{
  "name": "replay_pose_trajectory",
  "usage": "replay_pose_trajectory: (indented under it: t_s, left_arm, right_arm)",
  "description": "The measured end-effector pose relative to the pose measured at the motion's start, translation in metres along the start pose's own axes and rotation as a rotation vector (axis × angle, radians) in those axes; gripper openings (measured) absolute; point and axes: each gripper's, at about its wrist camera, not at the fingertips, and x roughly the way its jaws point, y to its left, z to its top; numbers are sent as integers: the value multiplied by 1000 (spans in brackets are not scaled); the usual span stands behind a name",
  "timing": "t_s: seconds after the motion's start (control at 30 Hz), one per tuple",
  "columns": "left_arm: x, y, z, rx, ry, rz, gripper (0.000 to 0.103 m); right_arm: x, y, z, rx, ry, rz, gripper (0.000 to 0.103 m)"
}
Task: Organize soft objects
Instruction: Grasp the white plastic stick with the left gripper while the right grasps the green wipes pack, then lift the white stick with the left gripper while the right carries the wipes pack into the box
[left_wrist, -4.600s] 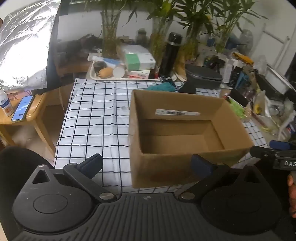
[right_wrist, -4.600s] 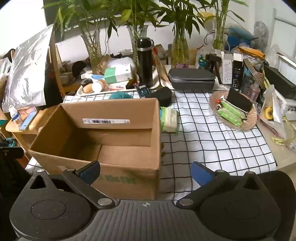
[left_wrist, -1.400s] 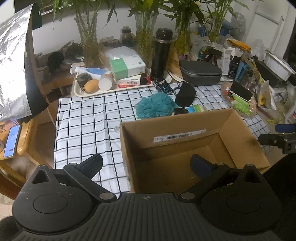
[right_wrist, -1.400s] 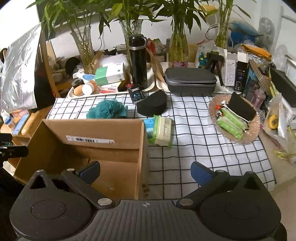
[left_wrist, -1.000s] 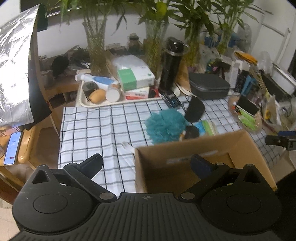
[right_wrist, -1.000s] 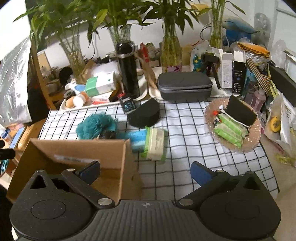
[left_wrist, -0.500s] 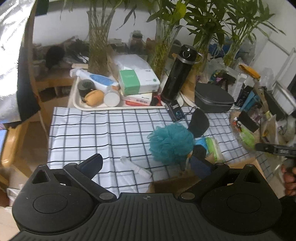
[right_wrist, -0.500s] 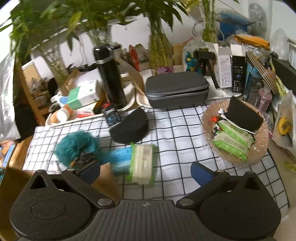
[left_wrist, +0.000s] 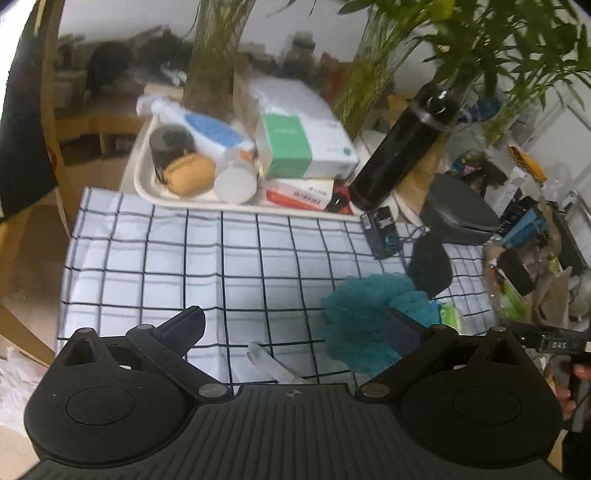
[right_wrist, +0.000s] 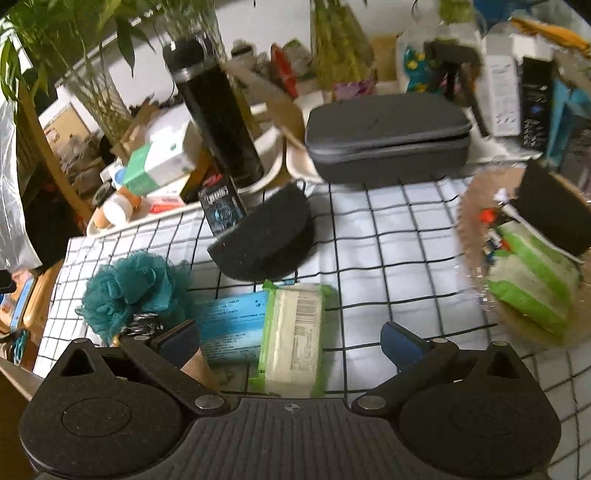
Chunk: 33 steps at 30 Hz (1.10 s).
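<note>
- Both my claws, left gripper (left_wrist: 293, 326) and right gripper (right_wrist: 290, 341), gape empty.
- Nothing packed: teal bath pouf (right_wrist: 135, 290), wipes pack (right_wrist: 291, 341) remain on the tablecloth (left_wrist: 166, 258).

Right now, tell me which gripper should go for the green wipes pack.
Right. The right gripper is open with the green wipes pack directly between its fingers. The left gripper, also open, faces bare checked cloth, with the teal bath pouf covering most of the pack from its view.

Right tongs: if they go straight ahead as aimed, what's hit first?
Probably the wipes pack, lying on the cloth between the open right tongs; the black pouch lies beyond it. Depth is uncertain.
</note>
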Motion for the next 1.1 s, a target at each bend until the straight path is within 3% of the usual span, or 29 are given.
replay_pose_trajectory:
  t_s: [0.2,0.4,0.47,0.5,0.63,0.73,0.9,1.1]
  left_arm:
    - [33,20,-7,-116,119,-86,103]
    - [59,33,-12,-243,178,-170,102]
    - [68,40,-14,-295,203,-158,91]
    - [74,43,-16,-320,222,-156,79]
    - [86,48,-19,-348,258,-104,70]
    - [95,51,-22,-357,276,-82,54]
    - [101,51,-24,-342,251,-56,40]
    - [105,43,-26,-271,244,23,5]
  right_arm:
    - [28,-2,2,1,78,29,102]
    - [49,-1,3,-5,131,34,87]
    - [55,-2,3,-8,141,36,83]
    - [58,-3,3,-5,146,31,81]
    - [68,-6,4,15,172,33,64]
    - [73,-5,4,12,188,18,59]
    - [76,-3,3,5,199,-1,55]
    - [75,-2,3,1,204,-18,51]
